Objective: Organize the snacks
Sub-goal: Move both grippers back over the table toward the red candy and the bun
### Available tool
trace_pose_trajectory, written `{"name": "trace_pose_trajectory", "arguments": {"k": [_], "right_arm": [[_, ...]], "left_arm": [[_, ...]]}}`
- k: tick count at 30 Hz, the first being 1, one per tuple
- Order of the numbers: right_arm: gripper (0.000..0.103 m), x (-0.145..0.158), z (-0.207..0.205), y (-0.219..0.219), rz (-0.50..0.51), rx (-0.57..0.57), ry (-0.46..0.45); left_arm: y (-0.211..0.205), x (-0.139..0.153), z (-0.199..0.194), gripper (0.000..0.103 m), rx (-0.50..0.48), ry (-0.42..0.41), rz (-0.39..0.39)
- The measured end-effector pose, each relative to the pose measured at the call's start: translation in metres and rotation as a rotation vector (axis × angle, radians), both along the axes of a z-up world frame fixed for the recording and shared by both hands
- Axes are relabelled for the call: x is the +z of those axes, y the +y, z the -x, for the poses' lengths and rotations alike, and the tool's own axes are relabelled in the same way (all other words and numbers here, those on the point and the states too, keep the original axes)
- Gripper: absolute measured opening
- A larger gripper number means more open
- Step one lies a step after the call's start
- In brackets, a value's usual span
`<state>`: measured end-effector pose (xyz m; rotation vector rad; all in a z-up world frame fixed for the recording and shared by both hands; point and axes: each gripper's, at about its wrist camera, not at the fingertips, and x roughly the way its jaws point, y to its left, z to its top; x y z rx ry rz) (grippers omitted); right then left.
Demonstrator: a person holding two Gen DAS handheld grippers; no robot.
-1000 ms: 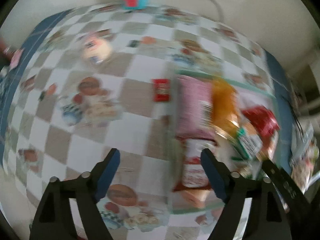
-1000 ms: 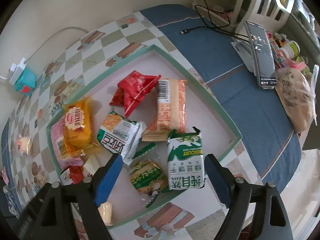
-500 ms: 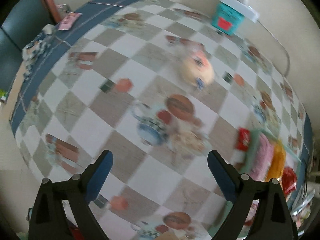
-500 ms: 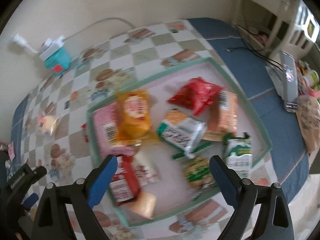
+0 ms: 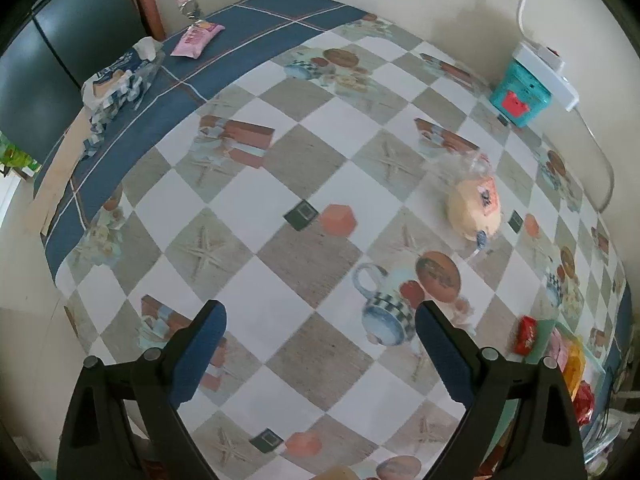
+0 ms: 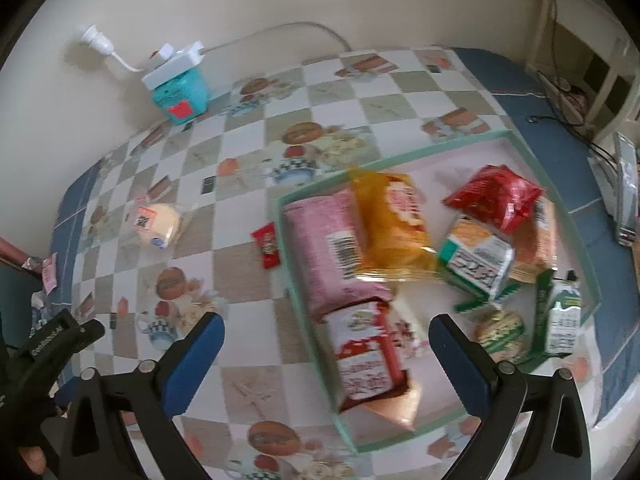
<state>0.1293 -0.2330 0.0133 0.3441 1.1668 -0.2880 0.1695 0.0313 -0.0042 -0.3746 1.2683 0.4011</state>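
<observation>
A green-rimmed tray [image 6: 516, 139] holds several snack packs: pink [image 6: 320, 240], orange [image 6: 394, 224], red [image 6: 496, 196] and red-and-white [image 6: 366, 356]. A wrapped bun [image 5: 474, 208] lies on the checked tablecloth, far right of my left gripper [image 5: 320, 344]; it also shows in the right wrist view [image 6: 158, 220]. A small red candy [image 6: 267, 244] lies just left of the tray, also seen in the left wrist view [image 5: 526, 334]. My left gripper is open and empty. My right gripper [image 6: 326, 346] is open and empty above the tray's near-left end.
A teal box [image 5: 520, 96] with a white power strip stands by the wall. A pink packet [image 5: 196, 38] and a crumpled wrapper [image 5: 120, 80] lie on the blue cloth border at far left. A phone [image 6: 626, 192] lies right of the tray.
Both grippers have swung left. The left view turned from the tray to the open tablecloth and bun. The right view now covers the tray's left end, candy and bun.
</observation>
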Motion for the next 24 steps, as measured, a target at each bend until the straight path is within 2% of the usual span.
{"name": "trace_pose_trajectory", "arguments": {"k": [4, 16, 21, 24], "right_arm": [[0.103, -0.001, -0.008, 0.007, -0.025, 0.021, -0.02], [0.103, 0.007, -0.04, 0.014, 0.017, 0.094, -0.113], [0.103, -0.003, -0.052, 0.018, -0.046, 0.12, -0.103], [0.103, -0.011, -0.059, 0.024, -0.036, 0.129, -0.083]], "left_arm": [[0.007, -0.002, -0.004, 0.096, -0.002, 0.001, 0.006], [0.01, 0.0, -0.029, 0.096, -0.026, -0.023, 0.002], [0.008, -0.005, -0.04, 0.096, -0.021, -0.007, 0.012], [0.007, -0.012, -0.045, 0.096, -0.014, 0.015, 0.028]]}}
